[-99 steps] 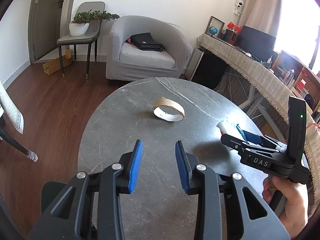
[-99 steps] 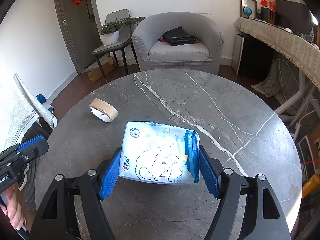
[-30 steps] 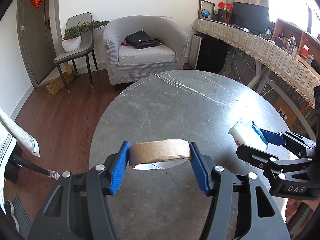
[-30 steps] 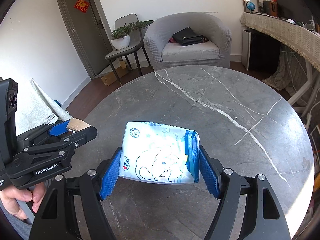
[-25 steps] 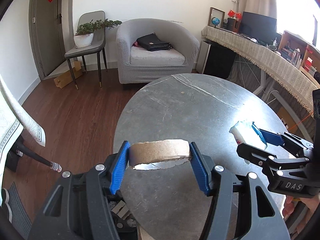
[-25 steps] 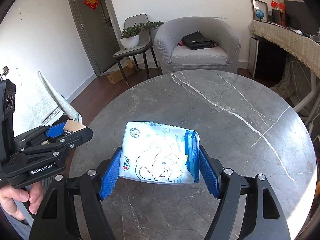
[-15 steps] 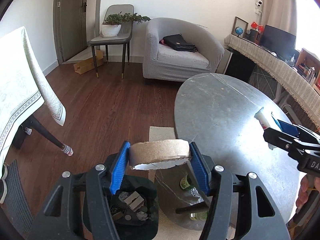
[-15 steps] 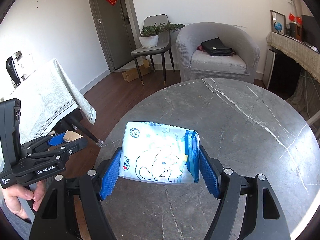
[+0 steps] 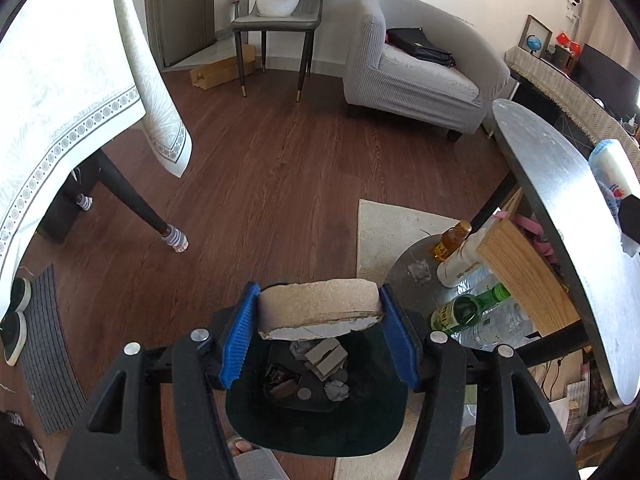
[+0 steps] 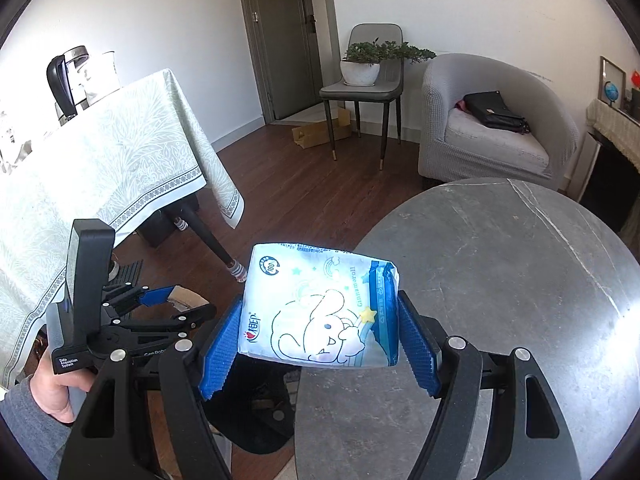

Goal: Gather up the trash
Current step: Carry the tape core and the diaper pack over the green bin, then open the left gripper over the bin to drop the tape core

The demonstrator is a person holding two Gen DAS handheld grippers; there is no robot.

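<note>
The left gripper hangs over the dark bin, clamped on a cardboard tape core. Release appears next. The right gripper grips a tissue pack at the surface's edge, awaiting its turn.

Bright daylight from right; white glare on round grey marble table; edges bent w/ black corners; both pics sharp.
</note>
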